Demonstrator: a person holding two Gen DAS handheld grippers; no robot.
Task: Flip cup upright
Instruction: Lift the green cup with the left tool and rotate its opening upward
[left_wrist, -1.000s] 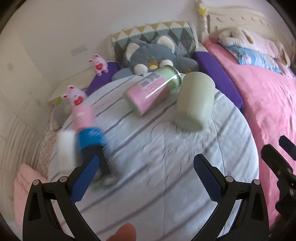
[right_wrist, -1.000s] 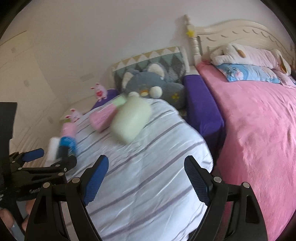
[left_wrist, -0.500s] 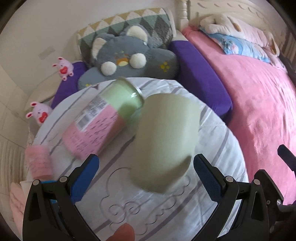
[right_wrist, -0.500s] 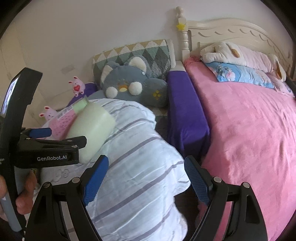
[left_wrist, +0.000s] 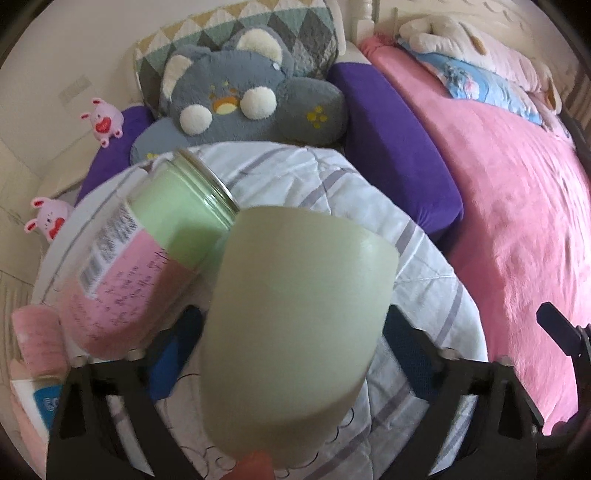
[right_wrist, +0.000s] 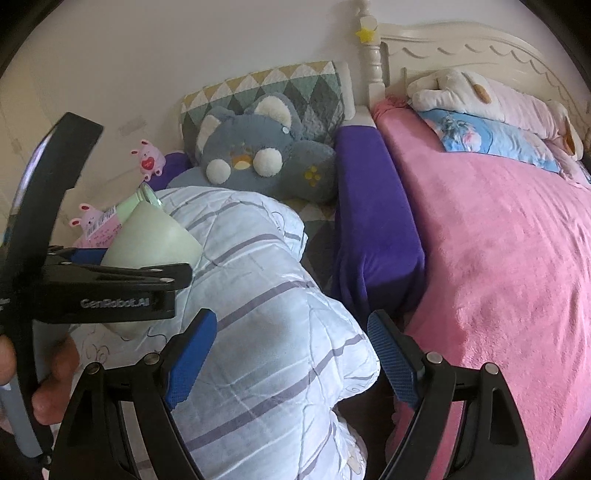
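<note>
A pink-green jar crowds the cup on its left; right side open.

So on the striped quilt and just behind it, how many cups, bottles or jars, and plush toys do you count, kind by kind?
Pale green cup: 1
Pink-and-green jar lying on its side: 1
Pink tube at the left edge, only partly in view: 1
Small pink bunny toys: 2
Grey plush bear: 1
Total: 6

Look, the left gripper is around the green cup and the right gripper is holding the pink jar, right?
Not quite. The right gripper holds nothing: the right wrist view shows it open over the striped quilt. The pink jar lies beside the green cup, which does sit between the left gripper's fingers.
</note>
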